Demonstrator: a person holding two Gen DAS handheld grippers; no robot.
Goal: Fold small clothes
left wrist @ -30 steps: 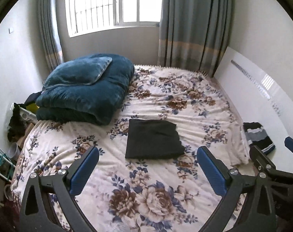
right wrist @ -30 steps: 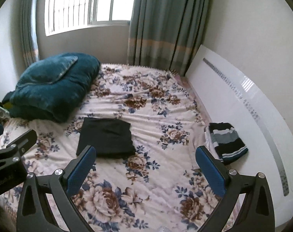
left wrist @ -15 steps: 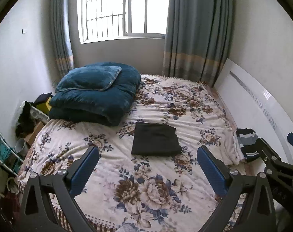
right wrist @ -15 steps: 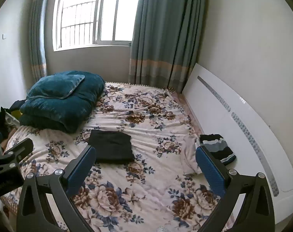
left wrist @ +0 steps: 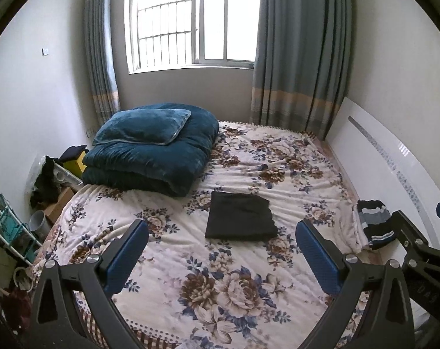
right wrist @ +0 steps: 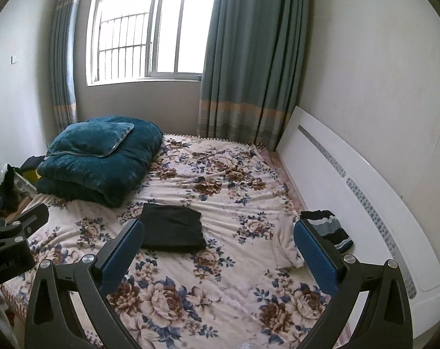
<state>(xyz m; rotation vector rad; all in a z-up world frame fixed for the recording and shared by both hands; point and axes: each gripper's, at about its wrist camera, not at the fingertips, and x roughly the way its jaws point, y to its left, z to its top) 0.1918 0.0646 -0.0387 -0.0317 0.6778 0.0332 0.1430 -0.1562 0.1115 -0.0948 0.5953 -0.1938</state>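
Observation:
A black garment (left wrist: 239,215) lies folded into a flat rectangle in the middle of the floral bed (left wrist: 278,157); it also shows in the right wrist view (right wrist: 172,228). A dark striped garment (left wrist: 375,224) lies bunched at the bed's right edge against the white headboard, also seen in the right wrist view (right wrist: 332,228). My left gripper (left wrist: 221,257) is open and empty, held well back from the bed's near edge. My right gripper (right wrist: 218,257) is open and empty, also held back above the near part of the bed.
A folded teal duvet with a pillow (left wrist: 153,148) fills the bed's far left. A white headboard panel (left wrist: 394,174) runs along the right side. Boxes, a rack and clutter (left wrist: 22,212) stand on the floor to the left. A window and curtains (left wrist: 295,58) are behind.
Both grippers have drawn back and up from the bed, so the folded black garment looks smaller and more of the room shows. Both stay open and empty.

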